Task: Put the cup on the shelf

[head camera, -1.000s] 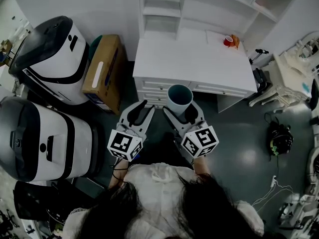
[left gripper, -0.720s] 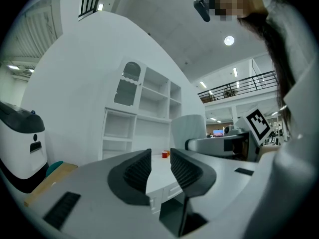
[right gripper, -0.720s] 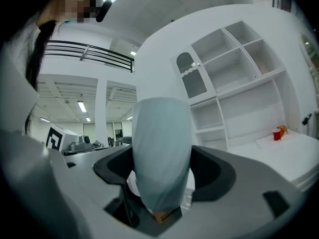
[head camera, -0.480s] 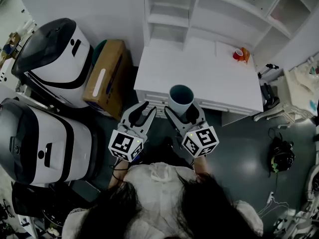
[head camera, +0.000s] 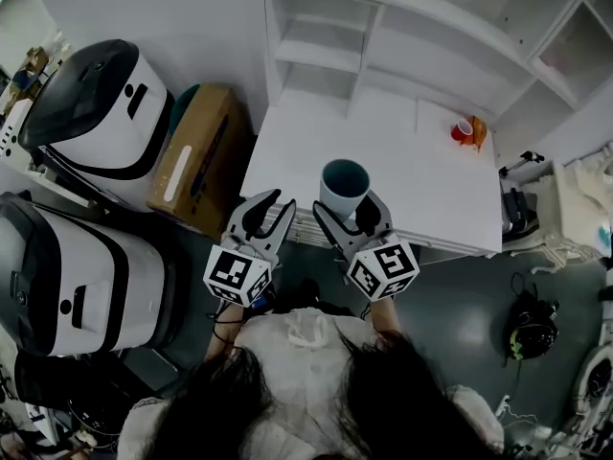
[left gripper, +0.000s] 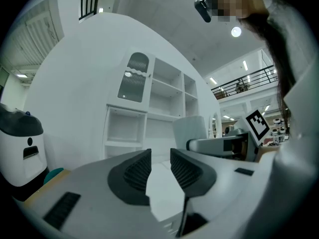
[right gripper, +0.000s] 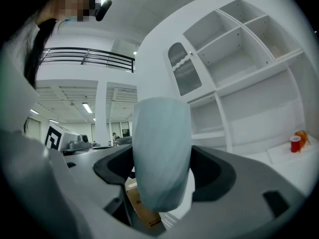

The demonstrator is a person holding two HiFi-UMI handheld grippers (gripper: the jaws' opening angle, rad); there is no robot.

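Observation:
A pale blue-grey cup (head camera: 345,182) stands upright between the jaws of my right gripper (head camera: 347,209), which is shut on it, over the front edge of the white desk (head camera: 402,156). In the right gripper view the cup (right gripper: 160,148) fills the gap of the right gripper (right gripper: 162,172), with the white shelf unit (right gripper: 249,98) behind it. My left gripper (head camera: 271,209) hangs just left of the cup at the desk's front. Its jaws stand a little apart with nothing between them (left gripper: 160,166). The shelf unit (head camera: 326,46) rises at the desk's back, its compartments bare.
A small red cup (head camera: 463,130) with something orange beside it sits at the desk's back right. Two large white-and-black machines (head camera: 96,103) (head camera: 67,276) and a cardboard box (head camera: 192,156) stand on the left. A chair (head camera: 522,209) and a black bag (head camera: 532,329) are on the right.
Both grippers have come forward toward the desk, so the cup now hangs over its front edge. The right gripper has kept hold of the cup throughout.

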